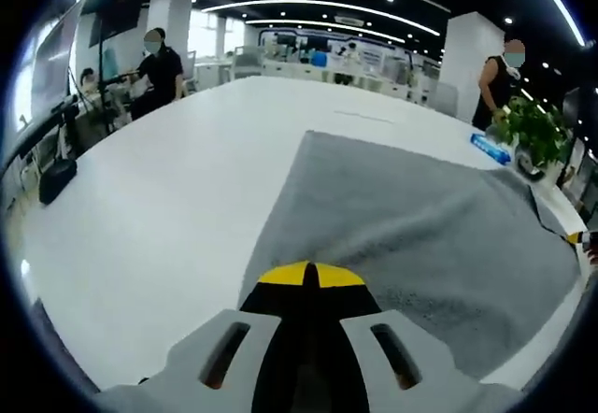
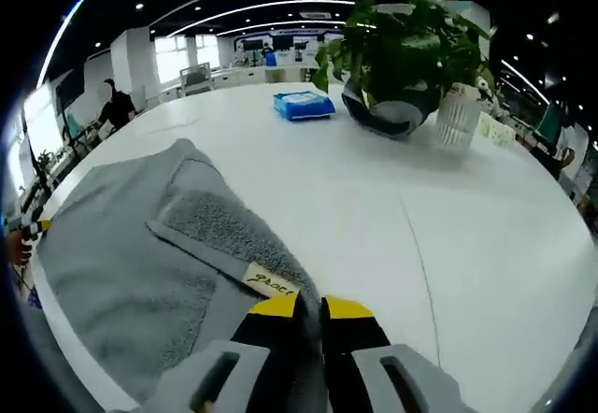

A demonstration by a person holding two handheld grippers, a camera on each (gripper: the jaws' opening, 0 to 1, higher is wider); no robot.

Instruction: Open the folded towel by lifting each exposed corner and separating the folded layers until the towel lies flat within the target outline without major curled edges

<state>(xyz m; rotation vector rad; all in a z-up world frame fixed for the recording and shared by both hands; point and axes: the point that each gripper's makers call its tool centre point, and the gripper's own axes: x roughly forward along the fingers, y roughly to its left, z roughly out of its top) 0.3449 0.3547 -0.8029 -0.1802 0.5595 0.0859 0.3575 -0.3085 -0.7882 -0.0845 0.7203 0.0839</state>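
Observation:
A grey towel (image 1: 420,217) lies spread on the white table (image 1: 187,179). My left gripper (image 1: 309,274) is shut on the towel's near edge, its yellow tips pressed together over the cloth. In the right gripper view the towel (image 2: 112,263) has a strip folded back over itself, with a small tan label (image 2: 271,283) near the corner. My right gripper (image 2: 311,307) is shut on that corner just below the label. The right gripper's yellow tip (image 1: 576,237) peeks in at the towel's far right corner. The left gripper (image 2: 37,227) shows at the left edge of the right gripper view.
A potted plant (image 2: 397,53) in a dark bowl, a clear ribbed glass (image 2: 457,117) and a blue packet (image 2: 304,105) stand on the table beyond the towel. The plant (image 1: 534,133) and the packet (image 1: 490,148) lie right of the towel. People stand beyond the table.

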